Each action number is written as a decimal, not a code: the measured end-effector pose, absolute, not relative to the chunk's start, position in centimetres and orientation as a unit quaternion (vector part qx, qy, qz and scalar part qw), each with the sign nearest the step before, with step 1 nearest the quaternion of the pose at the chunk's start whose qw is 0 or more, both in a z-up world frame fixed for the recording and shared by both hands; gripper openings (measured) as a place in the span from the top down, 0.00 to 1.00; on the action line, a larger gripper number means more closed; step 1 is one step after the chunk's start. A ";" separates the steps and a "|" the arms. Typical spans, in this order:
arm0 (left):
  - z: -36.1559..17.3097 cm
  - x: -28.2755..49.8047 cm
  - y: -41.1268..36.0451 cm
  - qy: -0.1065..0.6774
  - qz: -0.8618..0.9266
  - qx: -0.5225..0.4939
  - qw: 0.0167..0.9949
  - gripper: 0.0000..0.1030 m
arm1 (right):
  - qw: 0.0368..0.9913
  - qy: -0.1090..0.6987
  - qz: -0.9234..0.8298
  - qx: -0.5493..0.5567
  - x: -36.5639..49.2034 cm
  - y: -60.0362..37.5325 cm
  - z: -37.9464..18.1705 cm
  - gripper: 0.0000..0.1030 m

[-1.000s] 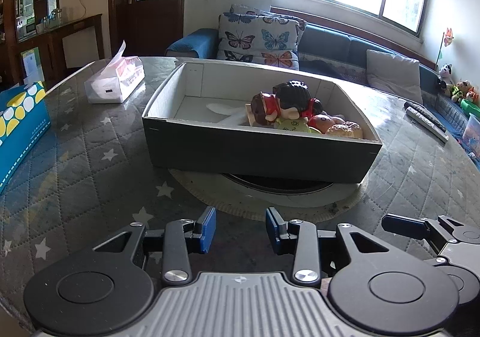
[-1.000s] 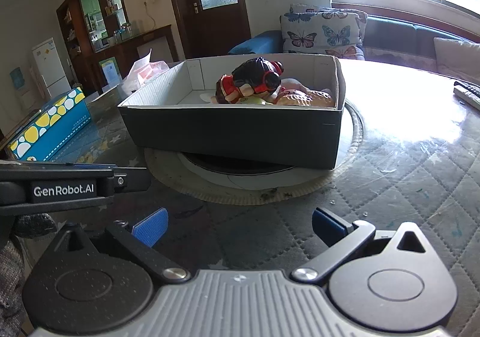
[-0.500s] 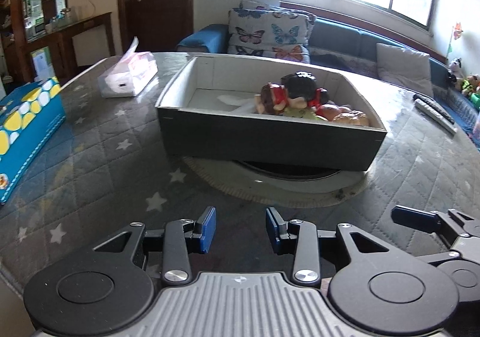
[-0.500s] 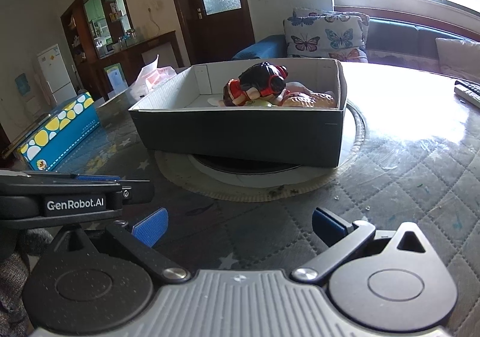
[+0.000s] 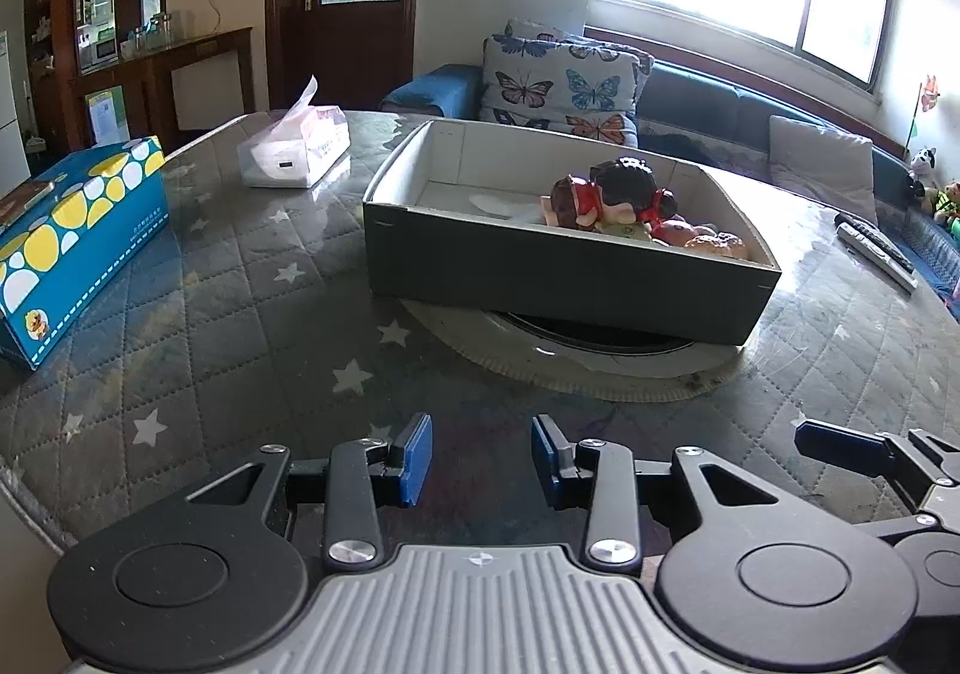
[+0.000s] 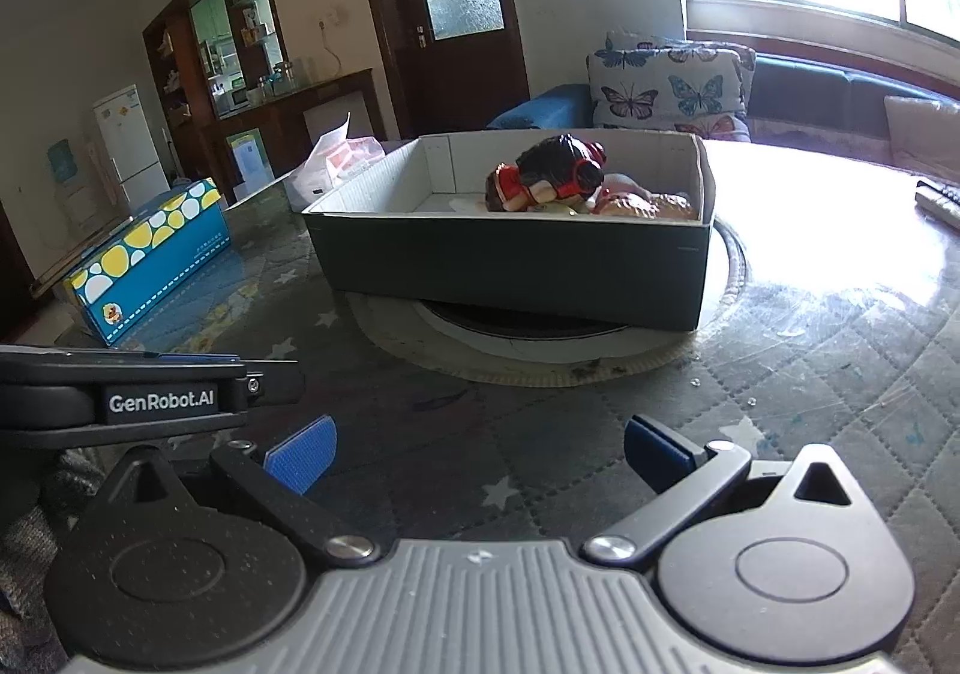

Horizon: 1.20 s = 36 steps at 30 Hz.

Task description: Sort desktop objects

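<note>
Left gripper [image 5: 481, 458]: jaws apart, nothing between them. Right gripper [image 6: 479, 455]: jaws wide apart, empty. The grey box [image 5: 540, 266] holding toys [image 5: 612, 197] stands ahead of both.

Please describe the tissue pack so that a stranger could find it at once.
Start from the dark open box at the table's centre. Beyond its far left corner lies the tissue pack, white and soft, one tissue sticking up; the nearer blue carton has yellow dots.

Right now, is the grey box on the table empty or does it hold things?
It holds things: the grey box has a doll and other small items piled at one end.
</note>
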<state>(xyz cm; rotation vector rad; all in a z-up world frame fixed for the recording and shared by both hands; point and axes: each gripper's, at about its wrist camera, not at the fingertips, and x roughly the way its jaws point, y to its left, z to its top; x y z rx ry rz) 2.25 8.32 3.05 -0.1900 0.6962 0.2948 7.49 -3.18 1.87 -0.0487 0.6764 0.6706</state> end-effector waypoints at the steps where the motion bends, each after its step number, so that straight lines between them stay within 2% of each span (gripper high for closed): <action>1: 3.1 2.3 8.3 0.338 0.144 -0.093 0.925 0.62 | 0.889 0.324 0.322 -0.024 7.4 -3.2 2.0 0.00; 18: 3.2 2.2 8.0 0.327 0.134 -0.079 0.932 0.61 | 0.899 0.312 0.306 -0.034 6.4 -2.8 2.9 0.00; 36: 2.8 4.6 7.7 0.340 0.133 -0.072 0.928 0.62 | 0.893 0.340 0.293 -0.032 8.9 -2.8 2.1 0.00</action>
